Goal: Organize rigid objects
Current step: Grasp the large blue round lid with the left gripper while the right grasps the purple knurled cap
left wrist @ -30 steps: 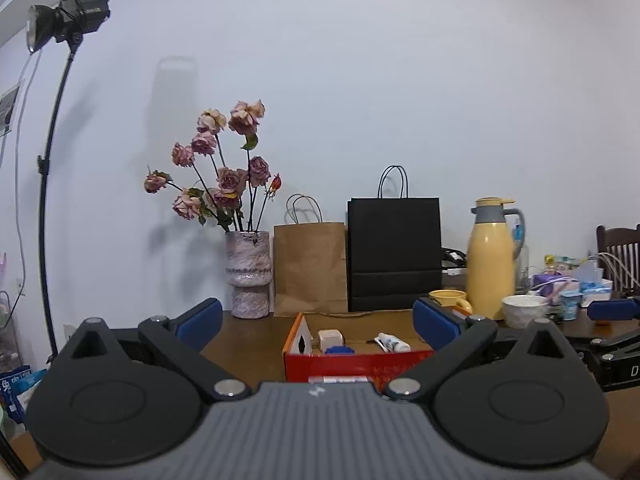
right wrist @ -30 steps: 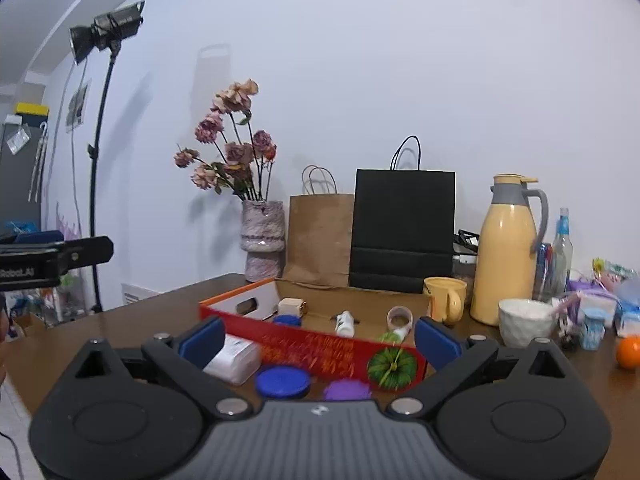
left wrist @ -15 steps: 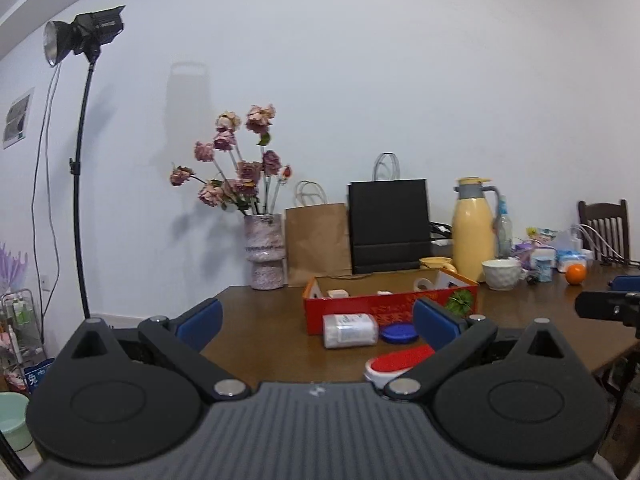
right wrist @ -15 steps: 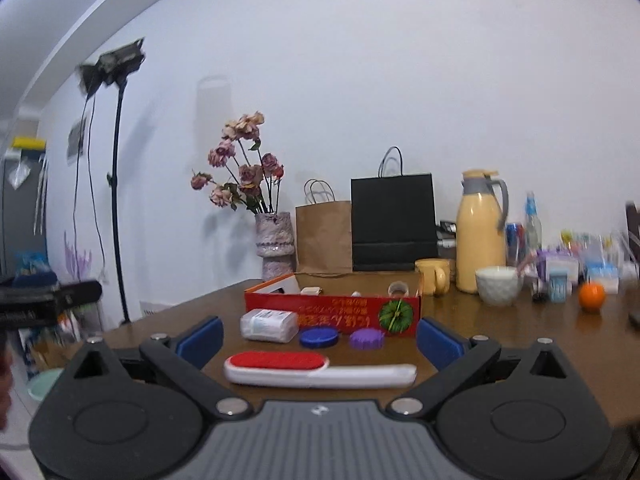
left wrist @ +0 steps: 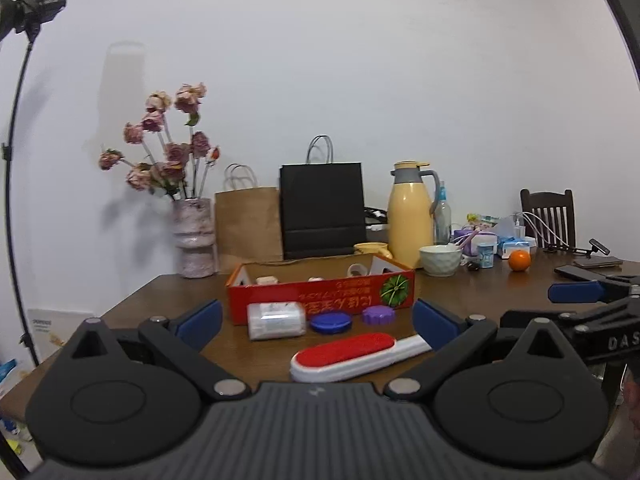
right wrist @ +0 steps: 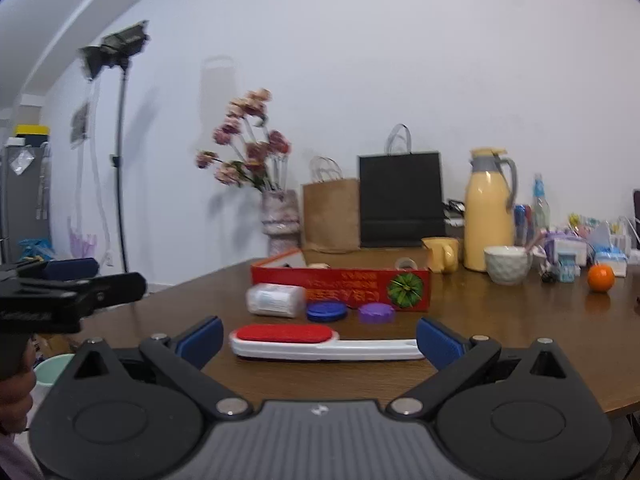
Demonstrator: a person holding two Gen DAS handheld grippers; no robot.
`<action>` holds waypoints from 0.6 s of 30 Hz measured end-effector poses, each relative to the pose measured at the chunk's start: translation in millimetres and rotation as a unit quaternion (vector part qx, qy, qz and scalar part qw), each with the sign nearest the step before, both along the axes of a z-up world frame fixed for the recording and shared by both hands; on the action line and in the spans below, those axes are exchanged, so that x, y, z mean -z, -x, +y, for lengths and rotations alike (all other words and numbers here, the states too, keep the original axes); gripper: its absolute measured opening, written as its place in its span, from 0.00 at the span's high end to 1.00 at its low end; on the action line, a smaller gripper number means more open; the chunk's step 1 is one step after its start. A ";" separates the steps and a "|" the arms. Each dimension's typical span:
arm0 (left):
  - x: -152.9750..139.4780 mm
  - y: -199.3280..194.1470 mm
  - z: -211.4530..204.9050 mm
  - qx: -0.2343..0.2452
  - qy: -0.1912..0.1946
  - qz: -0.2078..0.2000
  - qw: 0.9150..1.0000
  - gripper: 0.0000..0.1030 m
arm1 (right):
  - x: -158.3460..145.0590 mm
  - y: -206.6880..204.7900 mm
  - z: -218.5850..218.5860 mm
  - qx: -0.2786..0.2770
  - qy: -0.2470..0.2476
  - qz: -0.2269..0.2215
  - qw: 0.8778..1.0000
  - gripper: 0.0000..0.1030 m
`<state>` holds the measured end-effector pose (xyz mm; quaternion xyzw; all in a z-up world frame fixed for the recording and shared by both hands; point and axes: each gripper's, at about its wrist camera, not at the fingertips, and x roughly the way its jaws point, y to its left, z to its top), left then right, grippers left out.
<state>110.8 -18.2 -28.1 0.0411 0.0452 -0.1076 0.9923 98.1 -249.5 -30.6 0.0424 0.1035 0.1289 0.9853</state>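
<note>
Left gripper: jaws spread wide, holding nothing. Ahead on the table lie the red-and-white brush, white container, blue lid and purple lid, all just before the red box

Right gripper: jaws likewise apart and empty, brush lying crosswise between the fingertips, clear of both

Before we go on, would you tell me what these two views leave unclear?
- Contents of the red box: left wrist view, front wall hides most.
- Label on the white packet: right wrist view, blurred.
- Clutter behind the orange: too small.
- Lint brush handle tip: left wrist view, behind a finger.
</note>
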 end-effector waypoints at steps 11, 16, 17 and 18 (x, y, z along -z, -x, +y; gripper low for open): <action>-3.8 -161.5 -39.5 0.075 0.000 0.134 0.988 0.01 | -12.5 -120.9 -37.1 0.014 -0.003 0.053 0.998 0.07; 7.5 -243.1 -62.3 0.097 -0.015 0.207 0.973 0.21 | -8.3 -185.1 -43.5 0.003 0.016 0.093 0.996 0.09; 11.8 -258.1 -65.3 0.099 -0.019 0.224 0.969 0.22 | -6.4 -194.7 -43.9 0.000 0.018 0.097 0.995 0.09; 16.1 -271.0 -68.6 0.092 -0.026 0.238 0.967 0.23 | -4.2 -204.7 -44.2 -0.002 0.019 0.103 0.995 0.09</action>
